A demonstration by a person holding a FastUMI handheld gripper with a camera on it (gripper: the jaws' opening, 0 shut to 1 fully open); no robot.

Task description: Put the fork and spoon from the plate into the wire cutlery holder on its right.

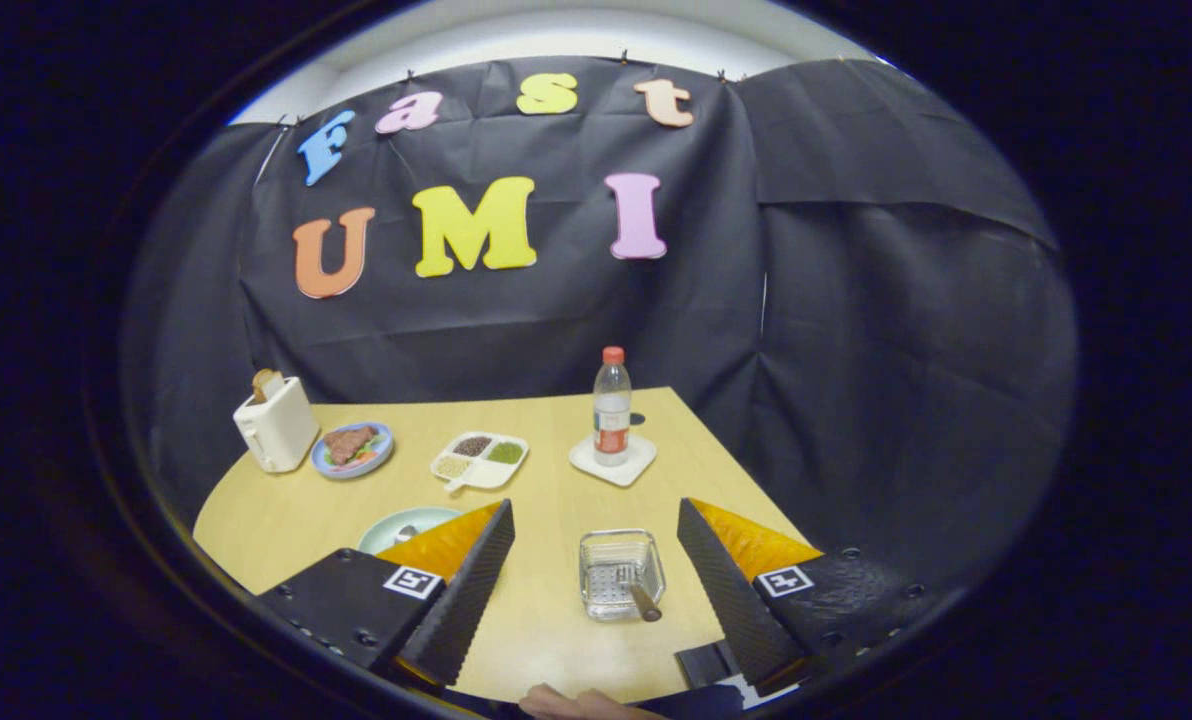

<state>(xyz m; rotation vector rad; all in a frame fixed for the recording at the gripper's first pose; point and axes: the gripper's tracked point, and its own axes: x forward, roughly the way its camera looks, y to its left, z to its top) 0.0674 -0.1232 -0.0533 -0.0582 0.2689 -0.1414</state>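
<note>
The table [556,640] carries a plate [403,526] partly hidden behind the left finger, with a spoon [405,533] on it. The holder [621,573] sits between the spread, empty fingers of the gripper [596,580]; a fork [636,590] already lies in it, handle leaning out. Next, I judge, swing left and straddle the spoon's handle squarely before closing.
</note>
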